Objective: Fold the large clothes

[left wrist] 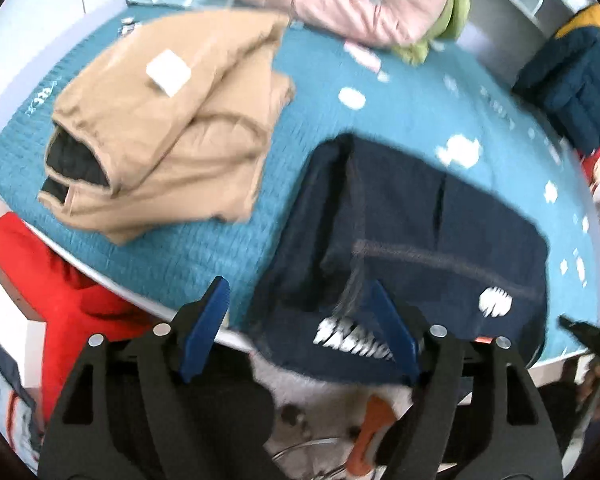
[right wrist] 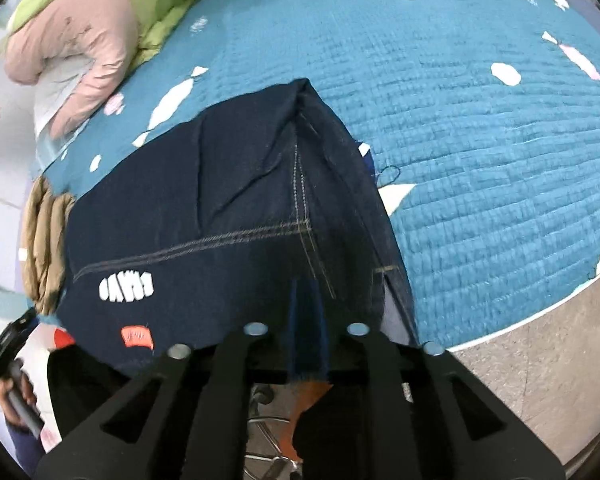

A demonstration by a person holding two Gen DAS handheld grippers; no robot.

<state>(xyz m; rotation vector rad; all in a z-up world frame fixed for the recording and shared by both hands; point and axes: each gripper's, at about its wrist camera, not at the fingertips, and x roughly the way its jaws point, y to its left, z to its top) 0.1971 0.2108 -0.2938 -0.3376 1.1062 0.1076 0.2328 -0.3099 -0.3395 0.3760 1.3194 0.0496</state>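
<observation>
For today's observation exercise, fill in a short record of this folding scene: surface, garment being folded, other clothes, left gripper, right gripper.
surface: teal quilted cover with white candy shapes
garment being folded: dark navy denim garment, folded, lying at the near edge of the cover, white lettering and an orange patch on it
other clothes: tan garment folded to the left; pink and green jacket at the far side
left gripper: jaws wide open over the denim's near edge, gripping nothing
right gripper: jaws nearly together over the denim's edge; grip unclear

Bright even daylight, soft shadows, motion blur, heavy fisheye edge warping.
</observation>
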